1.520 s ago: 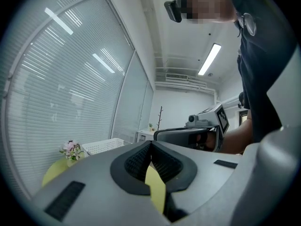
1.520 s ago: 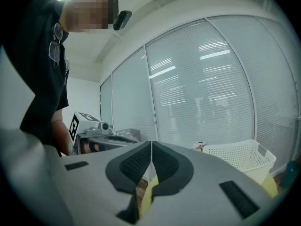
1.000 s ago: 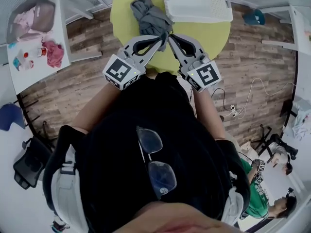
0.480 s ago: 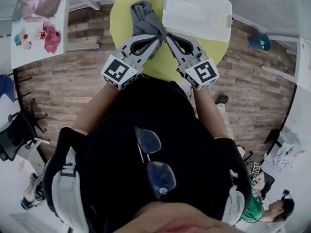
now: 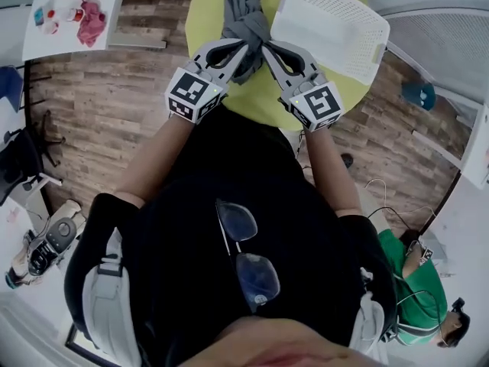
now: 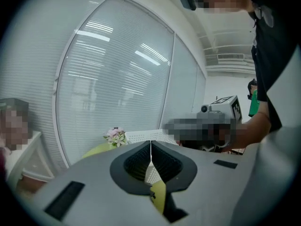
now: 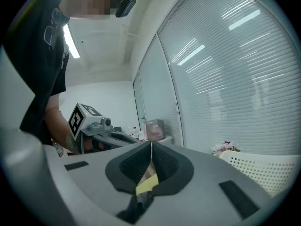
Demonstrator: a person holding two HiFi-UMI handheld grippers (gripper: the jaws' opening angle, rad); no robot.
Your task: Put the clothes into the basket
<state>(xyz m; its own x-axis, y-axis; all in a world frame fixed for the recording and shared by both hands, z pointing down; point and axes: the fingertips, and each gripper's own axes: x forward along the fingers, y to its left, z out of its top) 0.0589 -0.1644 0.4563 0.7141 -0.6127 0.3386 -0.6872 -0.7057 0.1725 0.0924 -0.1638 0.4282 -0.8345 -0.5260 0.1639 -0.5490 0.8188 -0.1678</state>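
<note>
A crumpled grey garment (image 5: 246, 15) lies on the round yellow-green table (image 5: 208, 21). The white perforated basket (image 5: 336, 23) stands on the table just right of it. My left gripper (image 5: 246, 46) and right gripper (image 5: 264, 46) point forward side by side, their tips at the near edge of the garment. In the left gripper view the left gripper (image 6: 150, 142) is shut, with nothing between its pads and the basket (image 6: 141, 136) ahead. In the right gripper view the right gripper (image 7: 151, 144) is also shut and empty, with the basket (image 7: 263, 166) at the lower right.
A white side table (image 5: 46, 44) with pink clothes (image 5: 90, 15) stands at the far left. An office chair (image 5: 19, 159) is on the wooden floor at left. A person in green (image 5: 409, 277) is at the lower right. A small flower bunch (image 6: 115, 135) sits on the round table.
The head view has swung, so table and basket now sit further right and turned. Both grippers stay shut and have moved forward to the near edge of the grey garment.
</note>
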